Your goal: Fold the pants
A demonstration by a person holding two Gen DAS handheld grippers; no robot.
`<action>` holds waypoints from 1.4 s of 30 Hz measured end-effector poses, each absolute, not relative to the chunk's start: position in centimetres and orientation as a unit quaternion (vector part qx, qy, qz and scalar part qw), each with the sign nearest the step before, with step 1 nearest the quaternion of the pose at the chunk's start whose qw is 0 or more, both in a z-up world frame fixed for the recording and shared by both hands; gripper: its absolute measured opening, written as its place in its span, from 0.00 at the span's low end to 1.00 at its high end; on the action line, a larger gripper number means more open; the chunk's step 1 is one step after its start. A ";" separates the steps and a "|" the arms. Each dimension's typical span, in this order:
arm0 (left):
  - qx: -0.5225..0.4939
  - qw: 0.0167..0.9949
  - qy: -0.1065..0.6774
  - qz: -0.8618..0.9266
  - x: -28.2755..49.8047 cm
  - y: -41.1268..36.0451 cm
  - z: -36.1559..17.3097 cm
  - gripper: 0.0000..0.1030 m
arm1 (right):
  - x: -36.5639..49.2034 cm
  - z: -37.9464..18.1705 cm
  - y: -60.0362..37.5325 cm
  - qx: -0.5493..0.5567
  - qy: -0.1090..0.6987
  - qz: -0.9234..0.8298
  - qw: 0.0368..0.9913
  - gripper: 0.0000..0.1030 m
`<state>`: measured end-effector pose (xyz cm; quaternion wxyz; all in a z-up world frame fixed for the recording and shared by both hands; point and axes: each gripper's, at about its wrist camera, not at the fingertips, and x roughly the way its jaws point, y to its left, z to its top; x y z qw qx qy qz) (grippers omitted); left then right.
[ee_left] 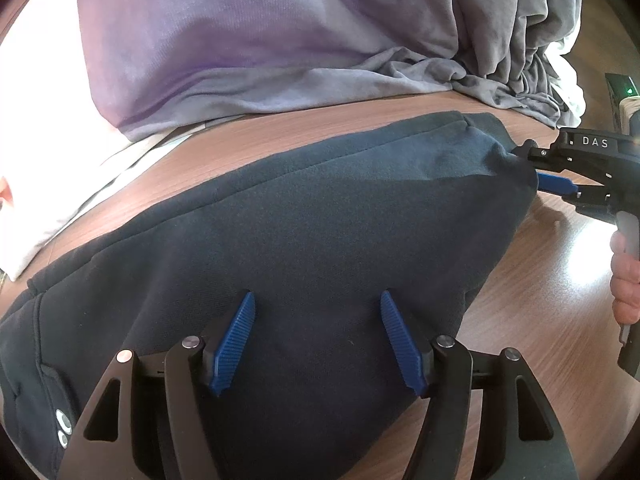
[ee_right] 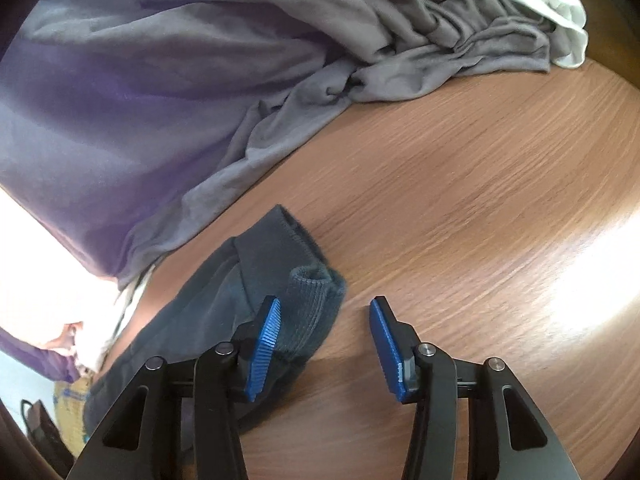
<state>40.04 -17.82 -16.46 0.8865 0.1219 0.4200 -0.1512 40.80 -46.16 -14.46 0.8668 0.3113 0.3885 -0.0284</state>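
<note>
dark fleece pants [ee_left: 280, 216] are lying on the wooden table [ee_right: 460, 168] as we are working them into a fold, a heap of grey and purple laundry [ee_left: 240, 40] piling up just behind them. we are hovering our left gripper [ee_left: 318, 340] over the broad middle of the cloth, its blue pads [ee_left: 236, 340] standing wide apart and holding nothing. we are bringing our right gripper [ee_right: 324, 344] to the ribbed cuff [ee_right: 312, 304] at the far end, also spread wide; its left pad [ee_right: 264, 344] is sitting against the cuff while the other pad is over bare wood, so the cloth is not yet pinched.

we are judging the risks this way: closing the right gripper from this offset could catch only one layer of the cuff, or nothing, and a lift would then be dragging the leg askew. the soft fleece could also be sagging and bunching between our two grips, spoiling the fold line. the laundry is lying close enough that a carried edge could be snagging on it.

the long axis of the pants is running across the left camera's view, from the thicker end with a small label [ee_left: 62, 426] at lower left to the cuff at upper right, pointing toward the right gripper.
</note>
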 end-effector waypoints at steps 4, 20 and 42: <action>0.123 0.887 0.419 -0.149 40.1 -17.9 -16.5 0.63 | 40.9 -15.3 -46.1 0.344 0.386 -0.015 0.856 0.30; 0.106 0.889 0.420 -0.151 39.9 -17.6 -15.5 0.63 | 40.0 -8.7 -44.5 0.270 0.323 0.008 0.907 0.13; 0.002 0.940 0.342 -0.007 31.9 -0.9 -6.2 0.33 | 34.4 3.5 -27.8 0.024 0.220 0.104 0.970 0.13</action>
